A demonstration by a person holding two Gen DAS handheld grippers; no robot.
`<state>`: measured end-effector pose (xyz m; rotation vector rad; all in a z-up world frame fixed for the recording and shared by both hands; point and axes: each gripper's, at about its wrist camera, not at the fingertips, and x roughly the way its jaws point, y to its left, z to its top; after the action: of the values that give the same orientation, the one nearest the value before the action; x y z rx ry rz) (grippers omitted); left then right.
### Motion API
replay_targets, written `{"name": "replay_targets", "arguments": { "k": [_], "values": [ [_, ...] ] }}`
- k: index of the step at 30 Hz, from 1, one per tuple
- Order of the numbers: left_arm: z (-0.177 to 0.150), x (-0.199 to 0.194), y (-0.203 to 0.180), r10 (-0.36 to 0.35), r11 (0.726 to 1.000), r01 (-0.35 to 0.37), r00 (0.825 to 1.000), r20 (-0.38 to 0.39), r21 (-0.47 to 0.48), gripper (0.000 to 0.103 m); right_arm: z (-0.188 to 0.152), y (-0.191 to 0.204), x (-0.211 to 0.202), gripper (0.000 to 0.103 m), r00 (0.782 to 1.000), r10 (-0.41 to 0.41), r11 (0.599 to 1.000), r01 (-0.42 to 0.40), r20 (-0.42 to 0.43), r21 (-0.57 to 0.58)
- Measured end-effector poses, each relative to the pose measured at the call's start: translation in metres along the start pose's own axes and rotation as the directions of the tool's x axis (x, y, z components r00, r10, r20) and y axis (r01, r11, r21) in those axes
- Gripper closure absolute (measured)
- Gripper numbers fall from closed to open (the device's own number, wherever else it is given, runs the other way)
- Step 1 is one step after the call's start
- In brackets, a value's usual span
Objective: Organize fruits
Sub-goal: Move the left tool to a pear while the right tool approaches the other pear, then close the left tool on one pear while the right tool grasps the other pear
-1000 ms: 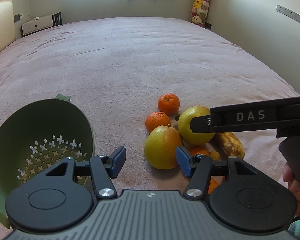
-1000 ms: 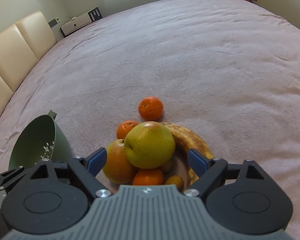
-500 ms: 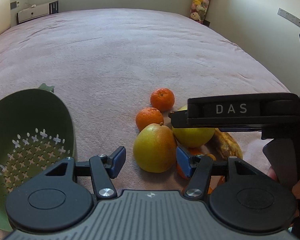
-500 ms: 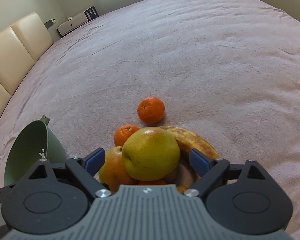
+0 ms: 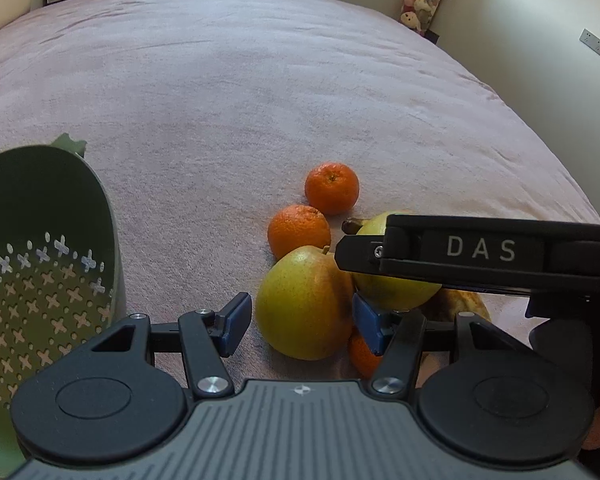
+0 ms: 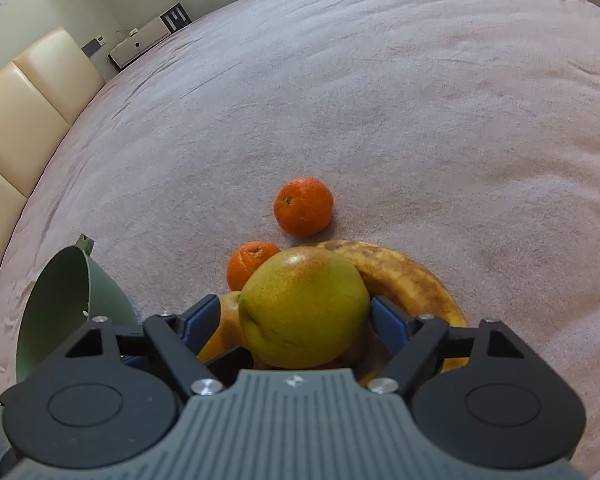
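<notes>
The fruit lies in one tight cluster on the near right part of the pink-covered bed [image 5: 260, 100]. The green pear [image 6: 304, 308] sits on top of the pile, between the blue pads of the right claw [image 6: 296, 322]. That claw points steeply down over the pile and its jaws are closing; the pads stand just beside the pear's flanks, and firm contact cannot be confirmed. In the left wrist view its black finger bar, marked DAS, crosses in front of this pear from the right.

The left claw [image 5: 300, 324] also points steeply down, with its jaws spread. The yellow-red pear [image 5: 304, 304] lies between its pads: the left pad stands apart from it, the right pad is just beside it.

Count of fruit seen:
- Pears: two.
- Whole mandarins: two, the near mandarin [image 5: 299, 231] touching the pears and the far mandarin [image 5: 331, 187] just beyond.
- Further orange fruit, partly hidden under the pears; number cannot be told.
- One browned banana [image 6: 412, 280], curving along the right of the pile.

One green colander [image 5: 40, 272] stands at near left, well apart from the cluster.
</notes>
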<state>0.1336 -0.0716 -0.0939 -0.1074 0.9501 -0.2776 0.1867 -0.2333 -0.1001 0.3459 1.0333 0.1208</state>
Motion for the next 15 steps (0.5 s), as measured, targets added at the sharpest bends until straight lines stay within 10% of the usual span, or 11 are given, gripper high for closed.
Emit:
{"name": "replay_targets", "arguments": {
  "k": [15],
  "values": [
    [0.003, 0.014, 0.009, -0.056, 0.996, 0.054, 0.998, -0.023, -0.077, 0.028, -0.006, -0.011, 0.006, 0.035, 1.000, 0.024, 0.998, -0.023, -0.017, 0.056]
  ]
}}
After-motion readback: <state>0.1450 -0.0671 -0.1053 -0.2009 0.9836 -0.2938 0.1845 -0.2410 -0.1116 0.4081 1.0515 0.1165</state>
